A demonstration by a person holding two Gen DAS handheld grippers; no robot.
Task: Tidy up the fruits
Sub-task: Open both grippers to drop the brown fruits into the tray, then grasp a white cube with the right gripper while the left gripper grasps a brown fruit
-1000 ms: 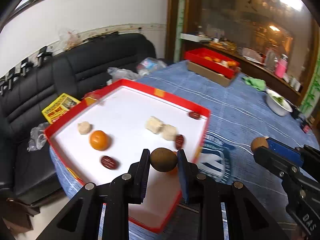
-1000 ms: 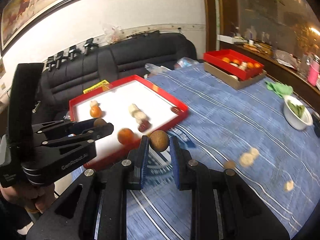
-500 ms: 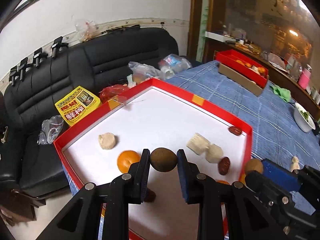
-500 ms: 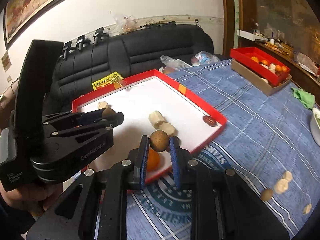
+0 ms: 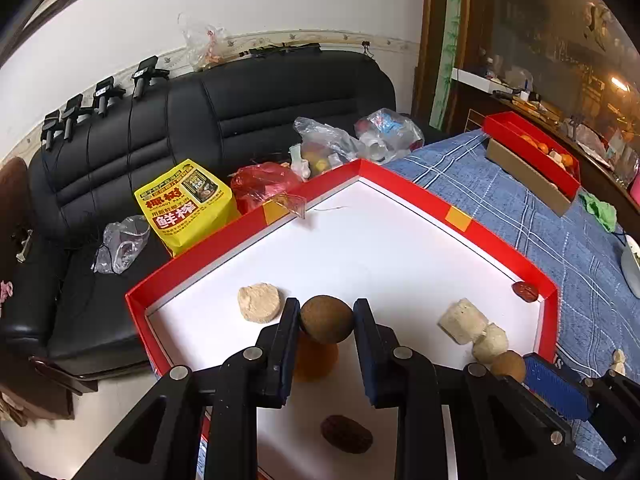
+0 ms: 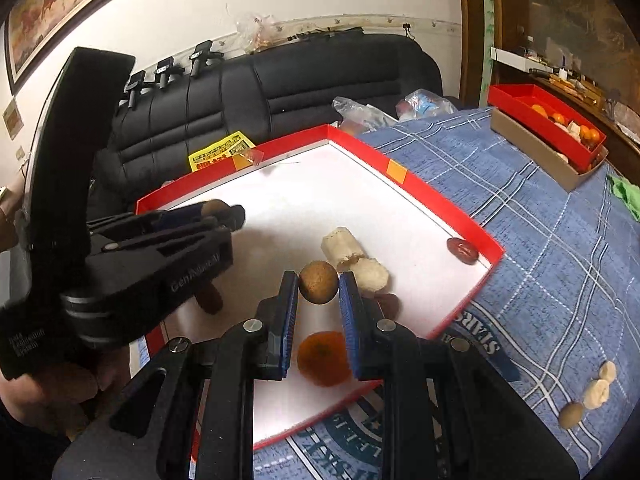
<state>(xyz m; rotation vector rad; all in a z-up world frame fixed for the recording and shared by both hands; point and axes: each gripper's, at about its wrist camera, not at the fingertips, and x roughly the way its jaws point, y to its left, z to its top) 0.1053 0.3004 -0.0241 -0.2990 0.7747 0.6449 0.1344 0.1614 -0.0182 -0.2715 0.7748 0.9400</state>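
Observation:
My left gripper [image 5: 326,322] is shut on a brown round fruit [image 5: 327,319] and holds it above the red-rimmed white tray [image 5: 400,240]. My right gripper [image 6: 319,289] is shut on another brown round fruit [image 6: 319,281] over the tray's near side [image 6: 472,236]; it shows at the lower right of the left wrist view [image 5: 508,365]. In the tray lie an orange [image 6: 324,357], a pale round cake [image 5: 259,302], two pale chunks [image 5: 464,320], and dark red dates [image 5: 346,434] [image 6: 463,249]. The left gripper body [image 6: 120,256] hides the tray's left part.
The tray sits on a blue plaid tablecloth [image 6: 540,208]. A few loose pieces [image 6: 592,390] lie on the cloth at the right. A second red tray with oranges [image 6: 560,120] stands at the far right. A black sofa [image 5: 200,120] with bags and a yellow packet [image 5: 184,200] lies beyond the table edge.
Both grippers have moved forward over the tray with their fruits still held. The tray looks nearer and larger in both views; the orange is now under the left gripper.

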